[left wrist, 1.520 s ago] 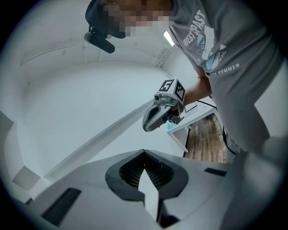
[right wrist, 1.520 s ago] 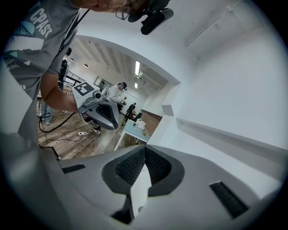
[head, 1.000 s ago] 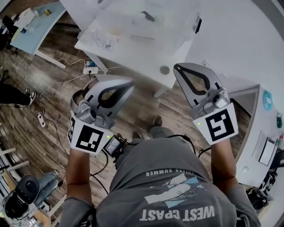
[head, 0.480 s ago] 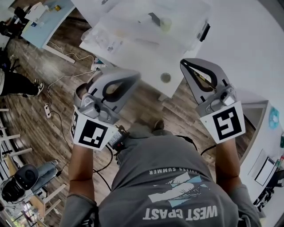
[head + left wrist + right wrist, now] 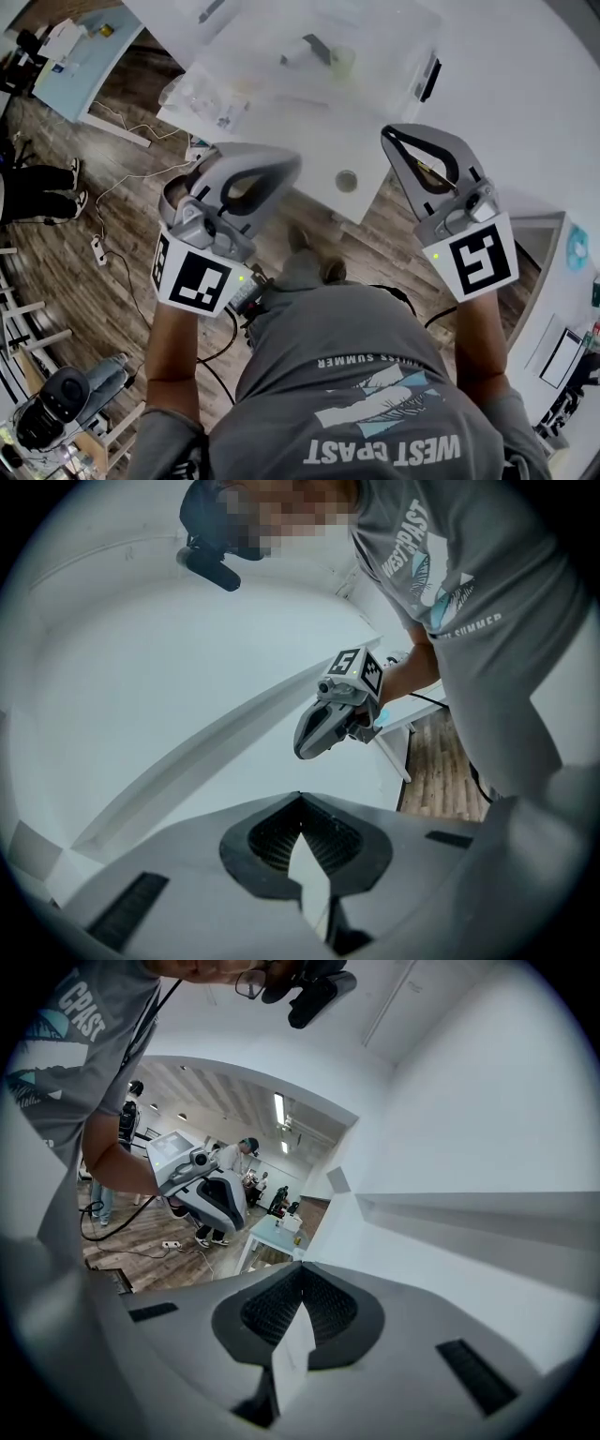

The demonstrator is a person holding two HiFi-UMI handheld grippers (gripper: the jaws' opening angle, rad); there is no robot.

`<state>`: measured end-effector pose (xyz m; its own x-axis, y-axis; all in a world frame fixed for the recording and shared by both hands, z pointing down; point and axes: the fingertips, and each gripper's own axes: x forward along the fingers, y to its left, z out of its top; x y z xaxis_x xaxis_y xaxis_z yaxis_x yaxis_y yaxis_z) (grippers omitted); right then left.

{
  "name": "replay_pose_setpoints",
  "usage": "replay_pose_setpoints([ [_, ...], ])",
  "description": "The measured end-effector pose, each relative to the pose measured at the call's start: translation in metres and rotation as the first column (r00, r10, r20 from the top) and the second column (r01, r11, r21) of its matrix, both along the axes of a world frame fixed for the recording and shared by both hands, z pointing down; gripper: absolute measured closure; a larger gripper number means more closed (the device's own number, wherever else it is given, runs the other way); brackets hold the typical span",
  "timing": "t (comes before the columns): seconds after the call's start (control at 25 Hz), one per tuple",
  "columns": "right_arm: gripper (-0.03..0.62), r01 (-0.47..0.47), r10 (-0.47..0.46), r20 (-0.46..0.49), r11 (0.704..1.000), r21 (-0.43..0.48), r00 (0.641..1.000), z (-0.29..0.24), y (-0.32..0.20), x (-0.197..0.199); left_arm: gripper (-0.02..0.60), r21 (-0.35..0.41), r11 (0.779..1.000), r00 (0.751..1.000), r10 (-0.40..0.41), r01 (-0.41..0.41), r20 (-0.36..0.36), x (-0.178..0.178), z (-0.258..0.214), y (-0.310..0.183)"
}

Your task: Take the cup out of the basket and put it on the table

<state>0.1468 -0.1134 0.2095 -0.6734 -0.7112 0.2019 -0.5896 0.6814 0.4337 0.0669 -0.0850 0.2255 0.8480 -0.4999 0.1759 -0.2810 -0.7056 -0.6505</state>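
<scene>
The jaws of the left gripper (image 5: 300,801) and right gripper (image 5: 302,1274) are seen pressed together on nothing in the gripper views, while what seems the cup (image 5: 342,62) is shown only in the head view, inside the clear basket (image 5: 398,47) on the table (image 5: 300,150).

Two grippers in shot: left gripper (image 5: 292,163) at ten o'clock, right gripper (image 5: 382,139) at two. Two tables: white table (image 5: 298,142) at twelve, blue table (image 5: 82,56) at ten. One round disc (image 5: 347,180) at one.
</scene>
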Motion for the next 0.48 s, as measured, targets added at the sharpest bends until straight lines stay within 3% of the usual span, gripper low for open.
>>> replay_pose_setpoints([
  [0.48, 0.583, -0.079, 0.079, -0.070, 0.997, 0.015, 0.994, -0.002, -0.083, -0.025, 0.572, 0.015, 0.996, 0.993, 0.091, -0.090, -0.074, -0.023, -0.003, -0.087],
])
